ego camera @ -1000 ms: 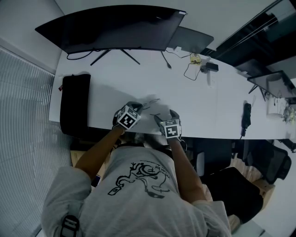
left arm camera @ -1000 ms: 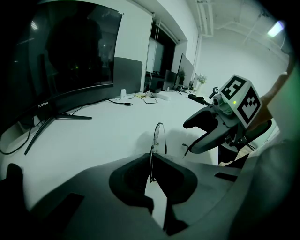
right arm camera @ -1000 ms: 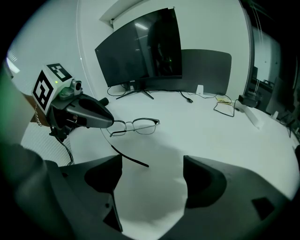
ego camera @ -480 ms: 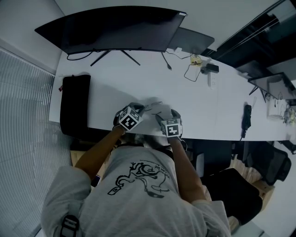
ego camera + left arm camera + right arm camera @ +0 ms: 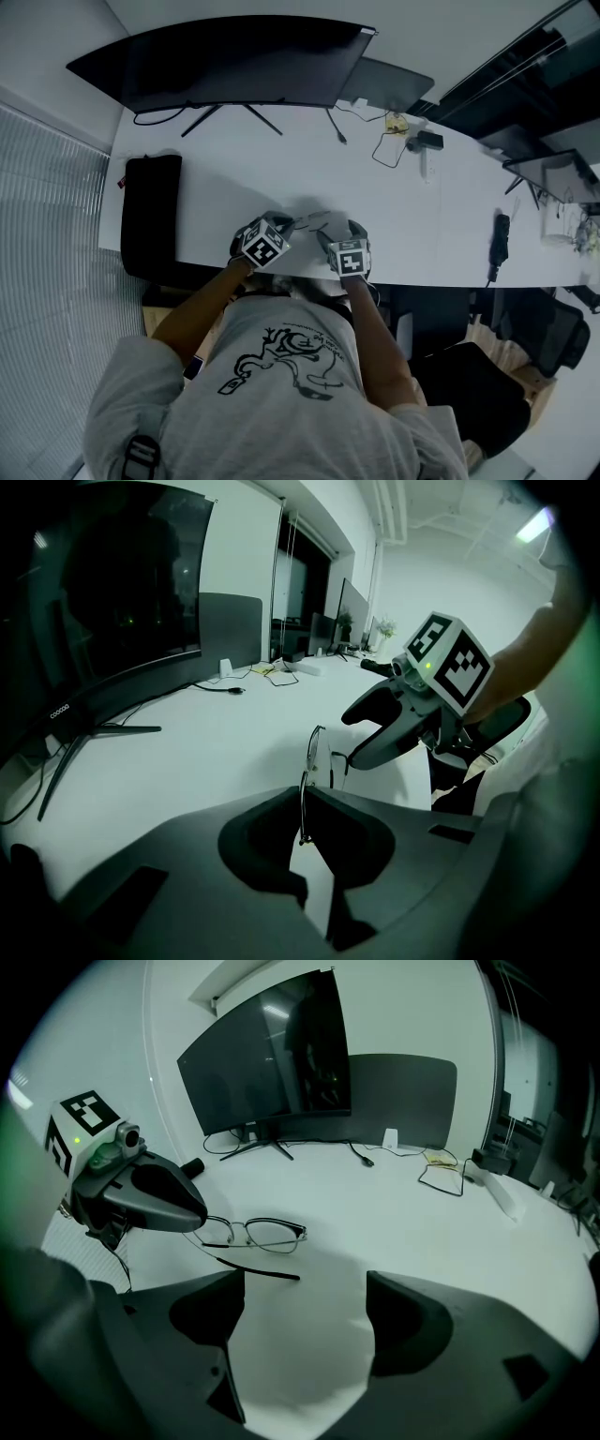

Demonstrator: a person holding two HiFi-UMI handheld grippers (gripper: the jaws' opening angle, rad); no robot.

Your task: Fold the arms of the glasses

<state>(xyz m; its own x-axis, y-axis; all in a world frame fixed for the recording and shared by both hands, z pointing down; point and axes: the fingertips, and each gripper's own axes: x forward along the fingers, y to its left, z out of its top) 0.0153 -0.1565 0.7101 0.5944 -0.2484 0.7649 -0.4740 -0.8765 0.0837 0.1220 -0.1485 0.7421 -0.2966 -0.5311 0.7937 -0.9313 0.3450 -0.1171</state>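
Observation:
Thin metal-rimmed glasses (image 5: 255, 1234) lie on the white desk (image 5: 234, 159) between my two grippers, and show as a small thin shape (image 5: 309, 222) in the head view. My left gripper (image 5: 302, 799) is shut on one end of the frame, which runs edge-on (image 5: 311, 761) out of its jaws. From the right gripper view, the left gripper (image 5: 141, 1194) covers that end. One dark-tipped arm (image 5: 253, 1272) lies slanted across the desk just in front of the lenses. My right gripper (image 5: 305, 1283) is open, a little short of that arm, with nothing between its jaws.
A wide curved monitor (image 5: 225, 61) stands at the back of the desk, with a second screen (image 5: 384, 80) beside it. A black bag (image 5: 150, 211) lies at the left end. Loose cables and small devices (image 5: 389, 141) sit at the back right. The desk's front edge is right under my grippers.
The right gripper has edged slightly forward toward the glasses. The glasses look more compact between the grippers than a second ago. The left gripper has stayed put.

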